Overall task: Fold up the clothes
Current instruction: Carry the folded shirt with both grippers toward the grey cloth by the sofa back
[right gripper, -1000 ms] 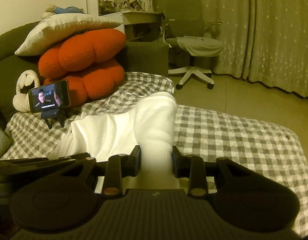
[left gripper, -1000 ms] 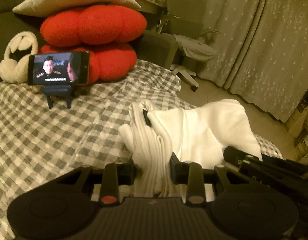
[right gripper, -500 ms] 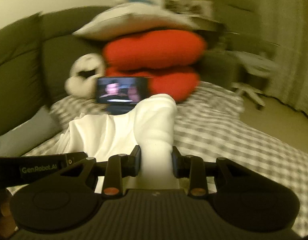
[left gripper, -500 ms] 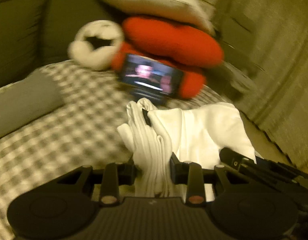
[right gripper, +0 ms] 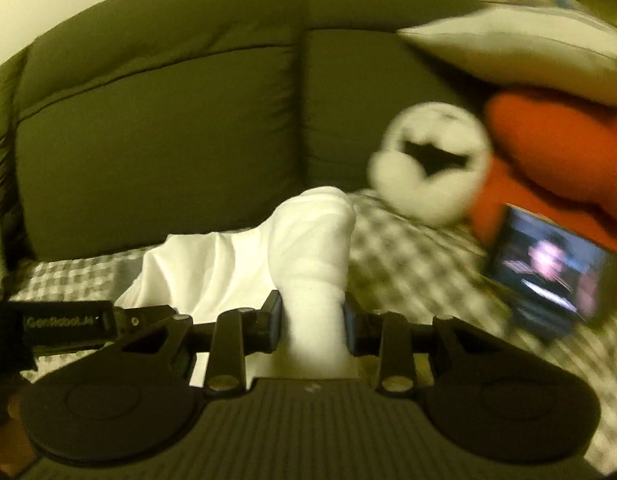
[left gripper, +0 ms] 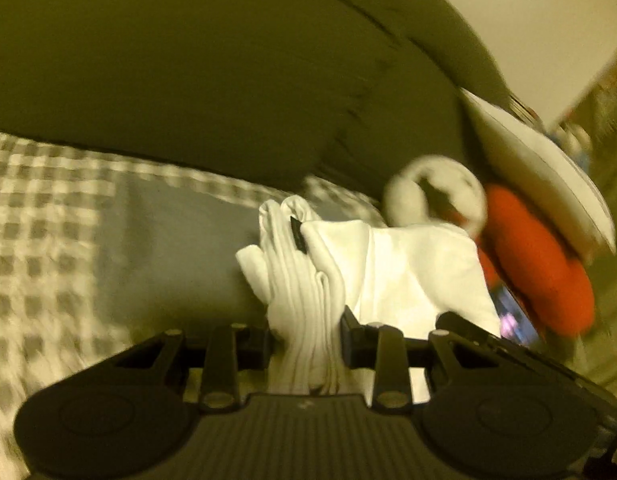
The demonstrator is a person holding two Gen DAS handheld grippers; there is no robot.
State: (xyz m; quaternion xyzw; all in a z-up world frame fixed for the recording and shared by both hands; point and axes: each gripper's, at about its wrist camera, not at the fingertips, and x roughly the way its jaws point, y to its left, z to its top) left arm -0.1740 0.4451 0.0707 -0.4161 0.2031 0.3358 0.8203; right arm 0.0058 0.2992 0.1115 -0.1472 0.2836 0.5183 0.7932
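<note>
While both views are blurred, the holdings read as follows.

Left gripper (left gripper: 306,338): clenched on a gathered bunch of the white garment (left gripper: 408,272); its 2 fingers press the pleated cloth from either side.
Right gripper (right gripper: 311,322): clenched on a rounded, bunched part of the same garment, which rises between its 2 fingers.
White garment, location: held up between the 2 grippers, spread as a slack sheet from one to the other, over the checked cover (right gripper: 408,256).
White garment, detail: a small dark tag (left gripper: 298,236) shows near the top of the bunch in the left wrist view.
Gripper relation: the 2 sit side by side; each wrist view shows part of the other gripper at its edge.
Checked cover: grey and white, laid over the seat.
Sofa back (right gripper: 168,132): dark olive cushions behind the garment.
Grey cloth (left gripper: 176,252): flat on the cover, left of the garment.
Red cushions (right gripper: 556,148): stacked at right, a pale pillow (right gripper: 520,56) on top.
White plush toy (right gripper: 428,168): just beside the red cushions.
Phone (right gripper: 552,268): lit screen, propped in front of the cushions.
</note>
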